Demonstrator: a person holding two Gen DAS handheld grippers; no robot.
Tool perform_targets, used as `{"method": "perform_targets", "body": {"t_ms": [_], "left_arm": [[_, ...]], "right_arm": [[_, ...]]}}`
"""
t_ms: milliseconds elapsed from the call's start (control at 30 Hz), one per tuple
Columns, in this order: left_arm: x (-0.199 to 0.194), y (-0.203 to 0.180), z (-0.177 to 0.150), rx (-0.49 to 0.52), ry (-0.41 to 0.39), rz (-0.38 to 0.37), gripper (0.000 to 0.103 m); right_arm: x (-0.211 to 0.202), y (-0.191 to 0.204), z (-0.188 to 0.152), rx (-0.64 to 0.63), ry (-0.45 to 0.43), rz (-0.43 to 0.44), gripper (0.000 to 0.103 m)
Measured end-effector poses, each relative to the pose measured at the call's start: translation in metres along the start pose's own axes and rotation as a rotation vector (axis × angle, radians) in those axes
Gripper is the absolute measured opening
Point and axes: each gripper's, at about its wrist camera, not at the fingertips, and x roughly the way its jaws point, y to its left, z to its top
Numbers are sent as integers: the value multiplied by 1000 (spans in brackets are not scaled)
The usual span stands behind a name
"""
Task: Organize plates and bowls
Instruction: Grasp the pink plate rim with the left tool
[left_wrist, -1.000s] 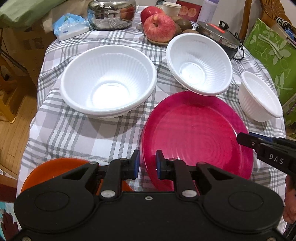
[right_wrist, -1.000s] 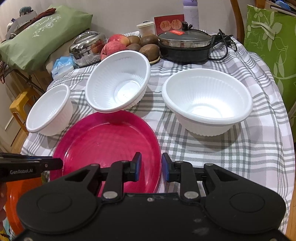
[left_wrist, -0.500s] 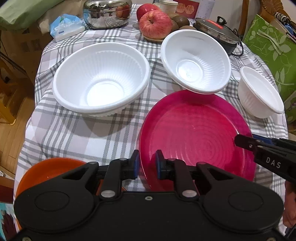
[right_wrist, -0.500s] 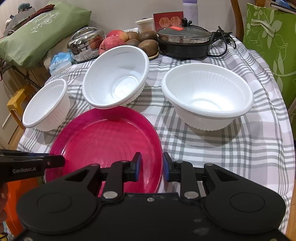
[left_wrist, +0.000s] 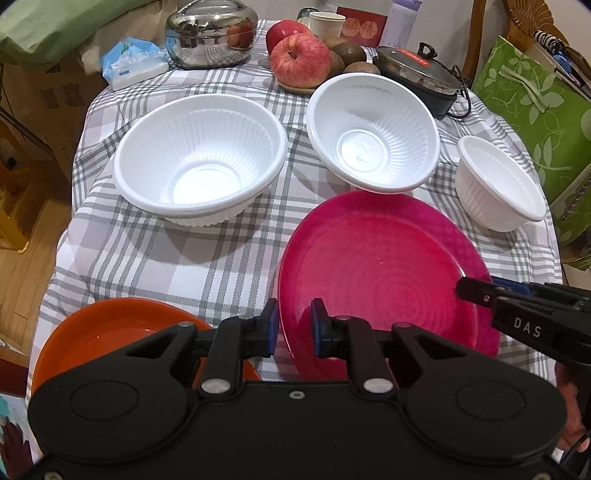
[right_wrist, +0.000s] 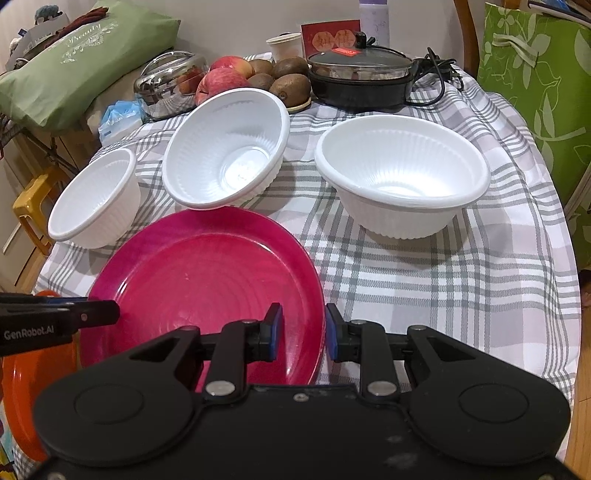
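A magenta plate (left_wrist: 380, 266) (right_wrist: 207, 273) lies on the checked tablecloth. My left gripper (left_wrist: 294, 326) (right_wrist: 107, 312) is shut on its left rim. My right gripper (right_wrist: 303, 332) (left_wrist: 476, 291) is shut on the opposite rim. A medium white bowl (left_wrist: 373, 136) (right_wrist: 229, 155) tilts against the plate's far edge. Left of it stands a large white bowl (left_wrist: 199, 158) (right_wrist: 402, 173), and a small white bowl (left_wrist: 498, 184) (right_wrist: 92, 199) leans at the right. An orange plate (left_wrist: 129, 325) (right_wrist: 33, 387) sits at the near table edge beside my left gripper.
At the back of the table are apples and kiwis (left_wrist: 301, 59), a black electric pot (left_wrist: 417, 70) with its cord, a steel lidded dish (left_wrist: 210, 33) and a tissue pack (left_wrist: 133, 64). A green bag (left_wrist: 535, 110) stands off the right edge.
Both grippers keep their hold on the magenta plate's rims. The views have shifted only slightly, and no bowl has moved on the cloth.
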Motion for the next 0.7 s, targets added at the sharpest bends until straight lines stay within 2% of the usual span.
{"method": "perform_targets", "body": {"t_ms": [400, 700], "left_arm": [[-8, -2, -12, -6, 18, -14, 23], [-15, -10, -30, 33, 73, -53, 23]], "right_arm": [[-12, 2, -11, -12, 11, -16, 27], [-31, -7, -37, -18, 56, -18, 27]]}}
